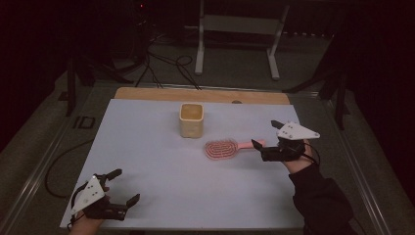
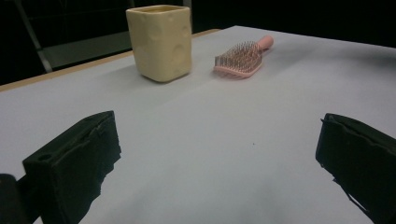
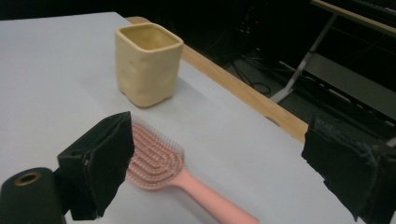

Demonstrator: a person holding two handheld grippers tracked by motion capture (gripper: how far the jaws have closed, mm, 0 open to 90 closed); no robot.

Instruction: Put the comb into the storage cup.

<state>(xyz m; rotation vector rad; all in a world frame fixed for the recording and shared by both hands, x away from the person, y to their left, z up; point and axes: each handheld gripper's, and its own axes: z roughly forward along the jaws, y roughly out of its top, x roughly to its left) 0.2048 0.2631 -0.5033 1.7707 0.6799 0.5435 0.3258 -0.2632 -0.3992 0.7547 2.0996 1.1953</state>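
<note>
A pale yellow square cup (image 1: 191,120) stands upright at the back middle of the white table (image 1: 161,171). A pink hairbrush (image 1: 222,148) lies bristles up just in front and to the right of it, handle pointing right. My right gripper (image 1: 265,133) is open at the handle's end, one jaw beside the handle tip. In the right gripper view the brush (image 3: 156,161) lies low between the spread jaws of that gripper (image 3: 220,128), with the cup (image 3: 147,63) behind. My left gripper (image 1: 126,185) rests open at the front left corner, with cup (image 2: 161,42) and brush (image 2: 240,58) far ahead of it (image 2: 218,126).
A wooden strip (image 1: 200,94) runs along the table's far edge. Beyond it on the floor are a grey metal stand (image 1: 240,29) and loose cables (image 1: 166,68). A dark sleeve (image 1: 320,196) comes in at the bottom right.
</note>
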